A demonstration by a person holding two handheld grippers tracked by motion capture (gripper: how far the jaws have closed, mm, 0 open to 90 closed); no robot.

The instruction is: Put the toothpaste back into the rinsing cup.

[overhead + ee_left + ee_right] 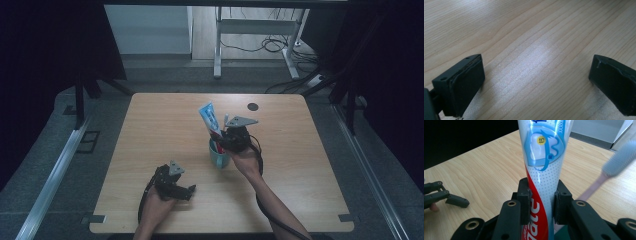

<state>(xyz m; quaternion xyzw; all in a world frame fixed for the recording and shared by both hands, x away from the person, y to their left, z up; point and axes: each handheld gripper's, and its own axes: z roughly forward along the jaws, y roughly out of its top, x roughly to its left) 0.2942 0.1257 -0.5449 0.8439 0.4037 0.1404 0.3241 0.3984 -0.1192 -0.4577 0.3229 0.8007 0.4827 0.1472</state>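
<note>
A blue, white and red toothpaste tube [209, 118] stands upright in a teal cup [218, 156] near the table's middle. My right gripper [224, 138] is just above the cup's rim, shut on the tube. In the right gripper view both pads [525, 203] press the toothpaste tube [541, 172] from either side. A toothbrush [617, 161] with a pale blue head and pink neck leans out of the cup to the tube's right. My left gripper [188, 192] rests low on the table, toward the front edge, to the cup's left. Its jaws stand wide open over bare wood [536, 60].
The wooden table [150, 130] has a dark round cable hole [253, 106] at the back right. Beyond the far edge are a white desk frame [218, 45] and loose cables on the floor. Dark curtains hang on both sides.
</note>
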